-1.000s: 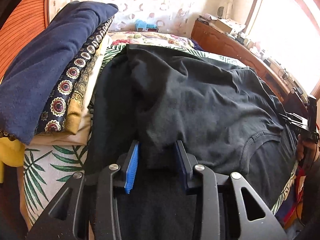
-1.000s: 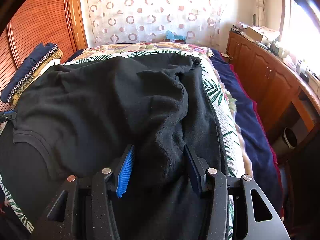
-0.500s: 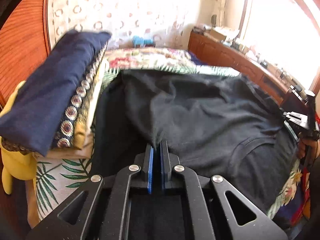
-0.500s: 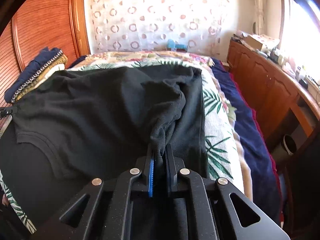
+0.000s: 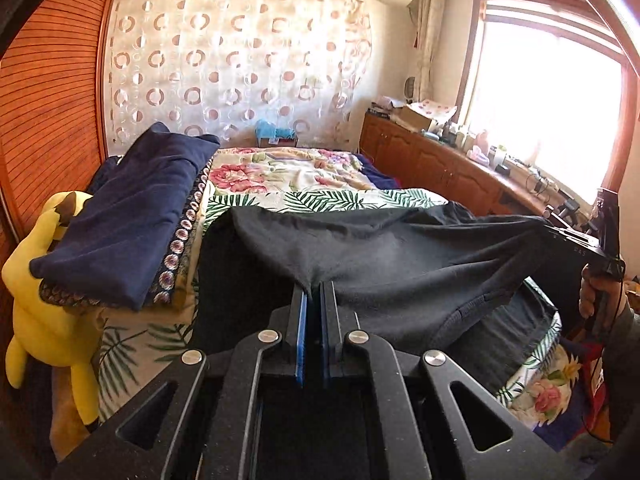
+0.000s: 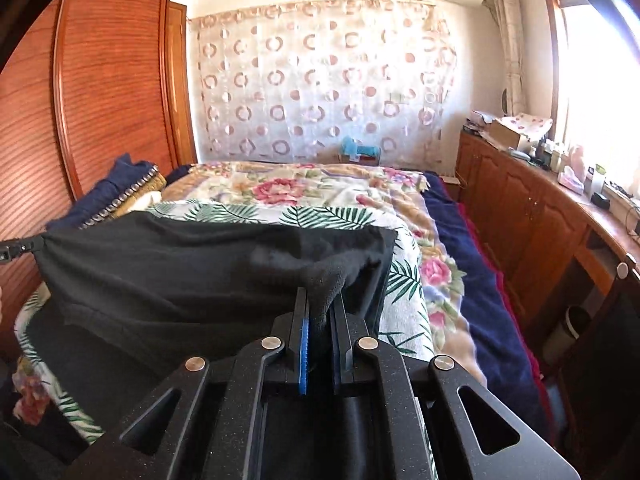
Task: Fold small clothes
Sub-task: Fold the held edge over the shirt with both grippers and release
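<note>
A black T-shirt [image 5: 400,256] hangs stretched between both grippers above the bed. My left gripper [image 5: 313,292] is shut on a pinch of its left shoulder edge. My right gripper [image 6: 320,300] is shut on a pinch of its right shoulder edge; the shirt [image 6: 180,276] spreads to the left of it. The lower part of the shirt still lies on the leaf-print sheet [image 6: 280,214]. The right gripper also shows at the right edge of the left wrist view [image 5: 596,248], held by a hand.
A stack of folded clothes [image 5: 132,216] with a navy piece on top sits at the bed's left side, a yellow plush toy [image 5: 44,288] beside it. A wooden wardrobe [image 6: 112,92] stands left. A wooden cabinet [image 6: 532,216] with clutter runs along the right under the window.
Both grippers closed on the shirt's shoulder edges, then lifted and pulled back, raising the upper part of the shirt off the bed and stretching it taut.
</note>
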A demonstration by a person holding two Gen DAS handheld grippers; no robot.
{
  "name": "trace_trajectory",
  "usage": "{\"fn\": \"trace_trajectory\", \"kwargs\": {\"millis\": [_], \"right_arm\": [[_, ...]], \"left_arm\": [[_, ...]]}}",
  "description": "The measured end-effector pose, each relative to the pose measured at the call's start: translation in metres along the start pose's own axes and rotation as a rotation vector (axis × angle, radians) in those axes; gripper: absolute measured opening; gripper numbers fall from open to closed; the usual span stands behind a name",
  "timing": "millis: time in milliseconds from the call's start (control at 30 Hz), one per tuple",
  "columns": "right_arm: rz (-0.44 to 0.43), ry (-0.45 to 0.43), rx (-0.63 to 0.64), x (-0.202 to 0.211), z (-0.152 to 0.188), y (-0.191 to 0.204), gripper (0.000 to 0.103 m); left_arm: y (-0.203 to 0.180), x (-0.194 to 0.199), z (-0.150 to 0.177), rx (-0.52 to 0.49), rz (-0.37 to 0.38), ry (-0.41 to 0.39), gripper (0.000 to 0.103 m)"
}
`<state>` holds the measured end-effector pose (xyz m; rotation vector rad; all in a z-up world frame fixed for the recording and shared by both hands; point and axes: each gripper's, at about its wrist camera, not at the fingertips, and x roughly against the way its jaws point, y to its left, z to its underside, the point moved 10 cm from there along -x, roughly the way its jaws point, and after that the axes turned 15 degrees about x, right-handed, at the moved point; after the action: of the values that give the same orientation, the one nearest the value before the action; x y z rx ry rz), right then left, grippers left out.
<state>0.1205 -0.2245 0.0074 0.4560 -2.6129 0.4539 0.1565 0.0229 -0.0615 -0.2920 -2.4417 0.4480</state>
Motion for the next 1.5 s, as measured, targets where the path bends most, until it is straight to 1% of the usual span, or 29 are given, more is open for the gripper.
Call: {"fn": "trace_trajectory", "kwargs": {"millis": [133,267,367,467,533,633,767,900,1000,1067,1100,1167,1200,1233,1267,1300,1333,1367,1400,1433,1467,1500], "right_arm": [[-0.023,0.001,-0.004,0.017,0.01,0.002,0.008],[-0.042,0.006,-0.016,0.027,0.023,0.003,0.008],[-0.051,0.02,-0.024,0.031,0.032,0.003,0.008],[-0.077,0.053,-0.053,0.025,0.045,0.004,0.008],[-0.089,0.09,-0.07,0.016,0.058,0.004,0.008],[-0.096,0.138,-0.088,0.006,0.076,0.005,0.008],[-0.095,0.177,-0.076,-0.007,0.077,0.004,0.008],[-0.088,0.193,-0.065,-0.009,0.073,0.006,0.008],[-0.086,0.188,-0.068,-0.007,0.068,0.004,0.008],[-0.08,0.181,-0.06,0.0,0.067,0.009,0.009],[-0.077,0.176,-0.055,0.003,0.065,0.01,0.012],[-0.06,0.168,-0.041,0.007,0.065,0.011,0.013],[-0.052,0.164,-0.031,0.009,0.063,0.011,0.013],[-0.044,0.155,-0.023,0.012,0.061,0.012,0.014],[-0.037,0.146,-0.017,0.014,0.057,0.011,0.016],[-0.032,0.136,-0.015,0.017,0.055,0.01,0.02],[-0.028,0.126,-0.015,0.02,0.051,0.01,0.023],[-0.029,0.117,-0.015,0.022,0.049,0.011,0.03],[-0.033,0.109,-0.013,0.023,0.048,0.013,0.038],[-0.038,0.1,-0.009,0.025,0.045,0.016,0.042],[-0.04,0.094,-0.004,0.026,0.043,0.019,0.048],[-0.04,0.089,0.002,0.026,0.042,0.022,0.053]], "left_arm": [[0.007,0.009,0.009,0.024,-0.003,0.006,0.006],[0.011,0.019,0.029,0.027,-0.003,0.034,0.006],[0.017,0.017,0.044,0.028,-0.028,0.057,0.006],[0.026,0.005,0.06,0.041,-0.05,0.099,0.006],[0.032,-0.004,0.072,0.048,-0.063,0.13,0.006],[0.038,-0.011,0.086,0.043,-0.093,0.15,0.006],[0.043,-0.017,0.094,0.048,-0.106,0.171,0.006],[0.045,-0.019,0.1,0.047,-0.114,0.186,0.007],[0.046,-0.017,0.1,0.041,-0.124,0.184,0.012],[0.046,-0.015,0.098,0.037,-0.131,0.178,0.021],[0.046,-0.014,0.096,0.036,-0.135,0.172,0.023],[0.046,-0.012,0.093,0.035,-0.136,0.164,0.031],[0.046,-0.01,0.091,0.032,-0.136,0.159,0.033],[0.046,-0.01,0.09,0.029,-0.136,0.156,0.04],[0.045,-0.009,0.088,0.026,-0.136,0.153,0.043],[0.045,-0.009,0.086,0.024,-0.141,0.15,0.044],[0.046,-0.008,0.085,0.025,-0.147,0.15,0.047],[0.046,-0.008,0.084,0.025,-0.147,0.148,0.053],[0.046,-0.008,0.083,0.025,-0.143,0.146,0.056],[0.046,-0.008,0.083,0.025,-0.143,0.146,0.067],[0.046,-0.008,0.082,0.024,-0.144,0.143,0.076],[0.046,-0.007,0.081,0.023,-0.145,0.138,0.078]]}}
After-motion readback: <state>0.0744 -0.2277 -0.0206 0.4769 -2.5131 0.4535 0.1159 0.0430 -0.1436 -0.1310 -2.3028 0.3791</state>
